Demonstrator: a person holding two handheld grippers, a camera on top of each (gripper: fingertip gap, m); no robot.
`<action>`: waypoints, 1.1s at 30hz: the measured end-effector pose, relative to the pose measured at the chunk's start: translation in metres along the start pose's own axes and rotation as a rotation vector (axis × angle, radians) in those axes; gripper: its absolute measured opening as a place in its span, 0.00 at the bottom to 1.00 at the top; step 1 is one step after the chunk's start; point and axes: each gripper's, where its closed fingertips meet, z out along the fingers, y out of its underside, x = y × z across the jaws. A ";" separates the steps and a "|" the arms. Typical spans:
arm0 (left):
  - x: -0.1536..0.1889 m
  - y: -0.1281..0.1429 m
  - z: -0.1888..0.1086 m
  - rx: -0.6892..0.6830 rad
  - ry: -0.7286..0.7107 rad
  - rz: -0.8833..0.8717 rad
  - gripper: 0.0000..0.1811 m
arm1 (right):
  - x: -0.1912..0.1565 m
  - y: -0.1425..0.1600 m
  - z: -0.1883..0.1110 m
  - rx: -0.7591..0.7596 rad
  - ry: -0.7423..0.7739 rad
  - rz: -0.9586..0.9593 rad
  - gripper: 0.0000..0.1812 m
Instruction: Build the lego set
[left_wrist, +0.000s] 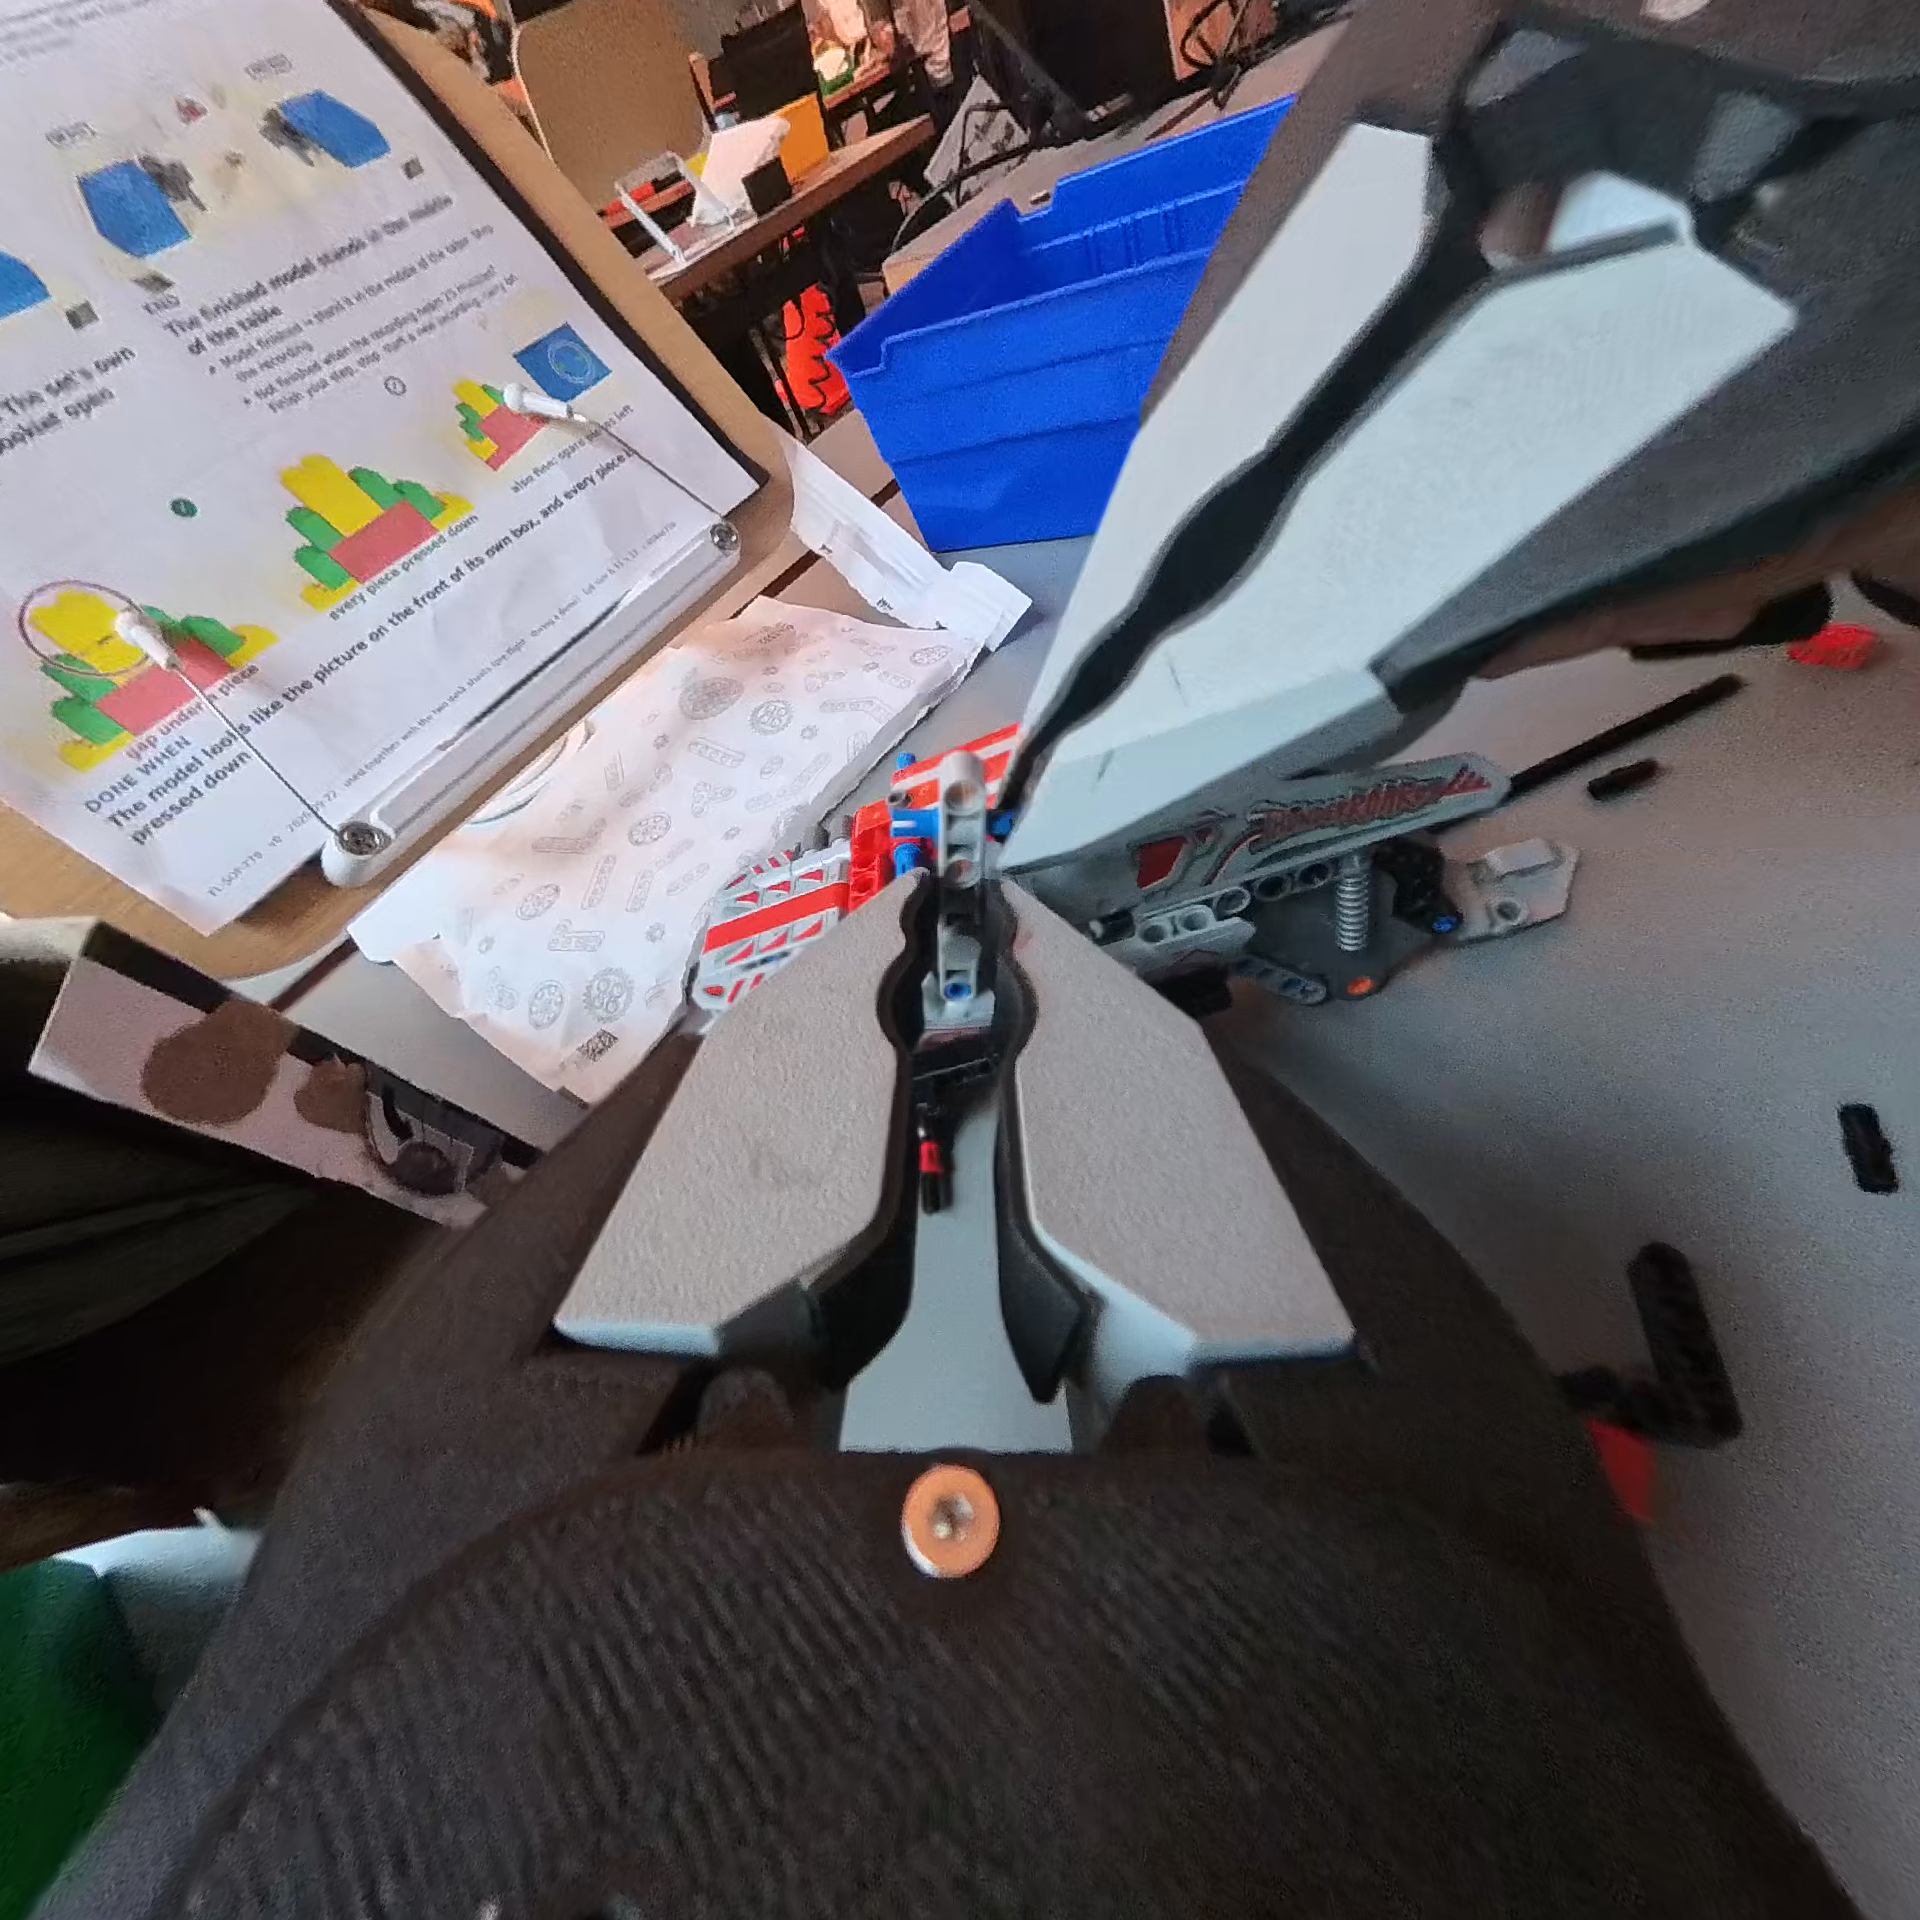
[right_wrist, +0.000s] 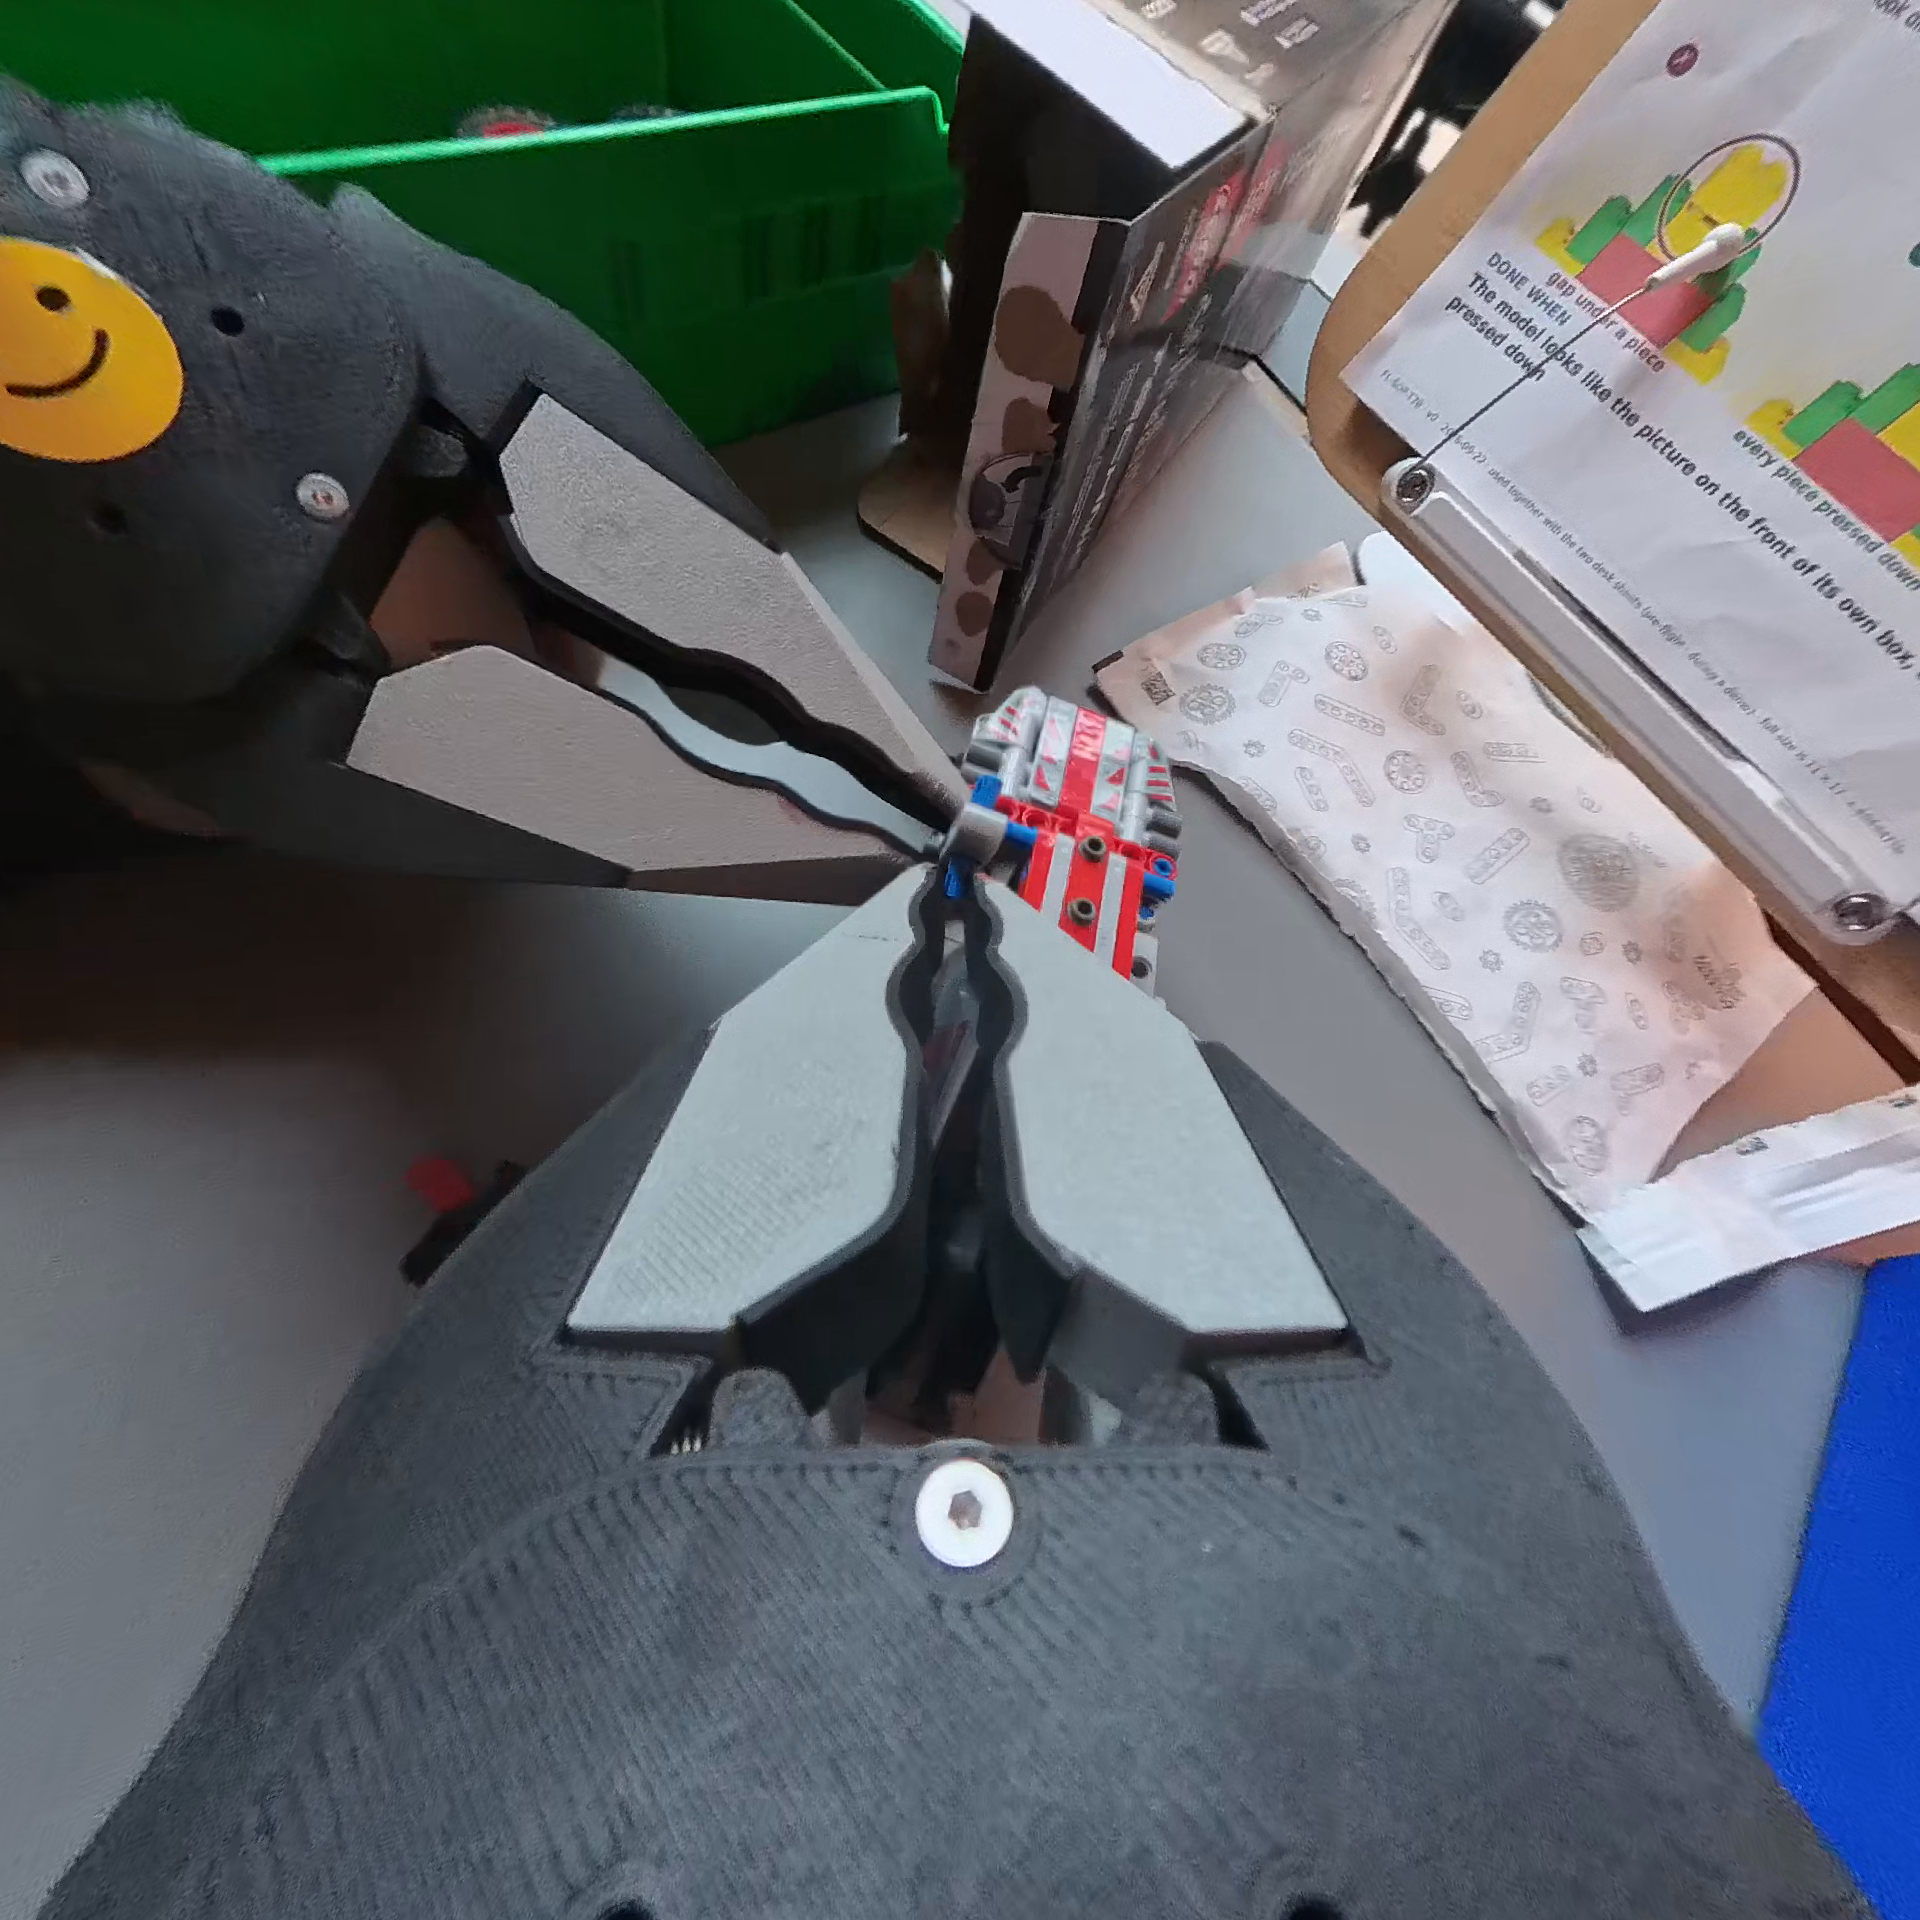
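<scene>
A red, grey and blue Technic model (left_wrist: 790, 904) (right_wrist: 1081, 831) is between both grippers, just above the grey table (left_wrist: 1558, 1091). My left gripper (left_wrist: 961, 899) is shut on a light grey beam (left_wrist: 958, 821) with blue pins that stands at the model's edge. In the right wrist view it comes in from the left, its tips (right_wrist: 940, 831) on that grey piece (right_wrist: 982, 826). My right gripper (right_wrist: 956, 883) is shut at a blue pin (right_wrist: 954, 881) on the model's near corner. In the left wrist view it (left_wrist: 1013, 821) reaches down from the upper right.
A grey chassis with a spring (left_wrist: 1340, 883) lies right of the model. Loose black pieces (left_wrist: 1683, 1340), a black axle (left_wrist: 1631, 727) and a red piece (left_wrist: 1834, 644) lie on the table. A blue bin (left_wrist: 1039, 343), green bin (right_wrist: 623, 208), set box (right_wrist: 1091, 416), instruction stand (right_wrist: 1714, 364) and paper bags (right_wrist: 1455, 883) surround. My left and right fingertips are right by each other. Left tips and right tips are each some 25 centimeters from the red piece (left_wrist: 1834, 644).
</scene>
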 end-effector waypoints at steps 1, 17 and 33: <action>0.000 0.000 0.000 -0.005 -0.004 -0.013 0.04 | 0.001 0.000 0.000 -0.002 0.014 -0.016 0.00; 0.020 -0.008 0.006 -0.027 0.002 -0.010 0.03 | -0.001 0.018 -0.020 -0.094 -0.019 -0.066 0.00; -0.008 -0.011 -0.008 0.080 -0.013 -0.101 0.03 | -0.030 0.027 -0.021 0.043 -0.178 0.037 0.00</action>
